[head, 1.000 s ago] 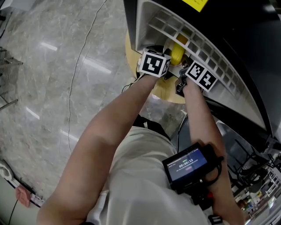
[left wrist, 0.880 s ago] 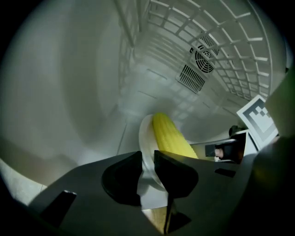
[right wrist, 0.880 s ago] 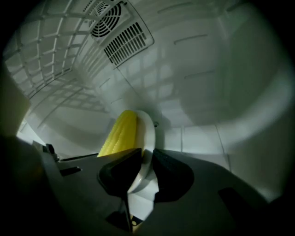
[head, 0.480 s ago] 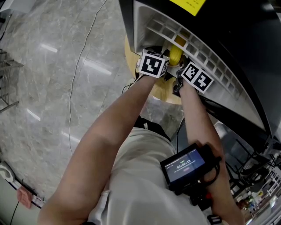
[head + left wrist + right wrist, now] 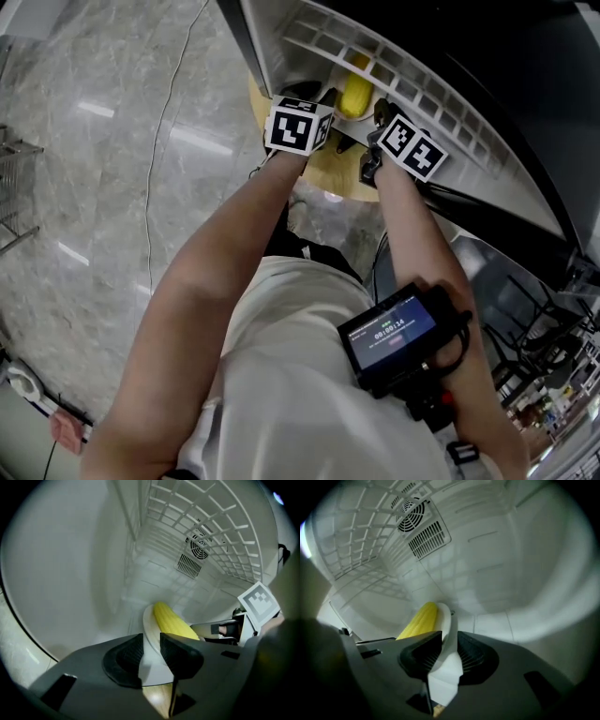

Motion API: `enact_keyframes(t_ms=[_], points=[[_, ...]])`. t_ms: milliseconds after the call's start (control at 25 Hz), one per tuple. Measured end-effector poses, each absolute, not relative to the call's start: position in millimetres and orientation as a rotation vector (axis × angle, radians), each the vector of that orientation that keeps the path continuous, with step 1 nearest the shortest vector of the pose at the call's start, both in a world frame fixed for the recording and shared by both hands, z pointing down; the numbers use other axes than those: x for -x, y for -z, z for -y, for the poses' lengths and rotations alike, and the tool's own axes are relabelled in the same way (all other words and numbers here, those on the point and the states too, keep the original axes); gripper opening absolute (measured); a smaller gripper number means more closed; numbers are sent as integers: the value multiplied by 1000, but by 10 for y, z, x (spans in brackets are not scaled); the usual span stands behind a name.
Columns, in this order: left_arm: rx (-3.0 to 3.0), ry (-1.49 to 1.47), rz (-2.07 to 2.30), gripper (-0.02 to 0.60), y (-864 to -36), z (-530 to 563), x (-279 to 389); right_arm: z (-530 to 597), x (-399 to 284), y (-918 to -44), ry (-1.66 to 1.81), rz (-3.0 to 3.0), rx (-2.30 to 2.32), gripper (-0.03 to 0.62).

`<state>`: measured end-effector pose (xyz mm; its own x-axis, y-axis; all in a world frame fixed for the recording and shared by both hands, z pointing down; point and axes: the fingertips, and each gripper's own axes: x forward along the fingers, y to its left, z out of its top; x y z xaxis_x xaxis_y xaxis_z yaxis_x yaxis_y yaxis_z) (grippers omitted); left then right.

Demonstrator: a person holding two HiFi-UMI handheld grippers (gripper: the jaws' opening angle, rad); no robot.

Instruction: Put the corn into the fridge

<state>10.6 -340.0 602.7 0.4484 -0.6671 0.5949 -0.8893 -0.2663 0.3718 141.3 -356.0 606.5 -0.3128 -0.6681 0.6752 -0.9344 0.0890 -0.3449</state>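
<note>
The plate bearing the corn, clamped at its rim by the left gripper and right gripper, is to be kept level and lowered evenly, being apparently not yet seated in the fridge.

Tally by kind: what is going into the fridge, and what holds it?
Corn: 1
Plate: 1
Tongs: 2 (left tongs, right tongs, each shut on the plate's rim)
Total: 4

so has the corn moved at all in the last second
Cannot tell: the head view itself shifted, and against the fridge's wire shelf the corn on its plate sits about where it did.
</note>
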Motion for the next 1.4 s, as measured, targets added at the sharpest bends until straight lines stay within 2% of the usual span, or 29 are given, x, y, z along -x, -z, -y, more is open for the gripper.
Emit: enact_keyframes(t_ms=[280, 400, 440, 560, 1400], points=[[-2085, -368, 1293, 106, -5915, 3188, -79, 3456, -1538, -5973, -1072, 2079, -1595, 81], [-2094, -372, 1304, 99, -5886, 3068, -9, 3390, -1550, -5894, -1060, 2102, -1585, 44], [-2096, -376, 1312, 71, -5871, 3028, 20, 3370, -1542, -5859, -1057, 2118, -1578, 15], [-2096, -376, 1335, 9, -5827, 2898, 99, 3288, -1513, -5769, -1037, 2165, -1540, 14], [-2183, -206, 1308, 9, -5160, 1687, 367, 2300, -1328, -4948, -859, 2504, -1258, 8]])
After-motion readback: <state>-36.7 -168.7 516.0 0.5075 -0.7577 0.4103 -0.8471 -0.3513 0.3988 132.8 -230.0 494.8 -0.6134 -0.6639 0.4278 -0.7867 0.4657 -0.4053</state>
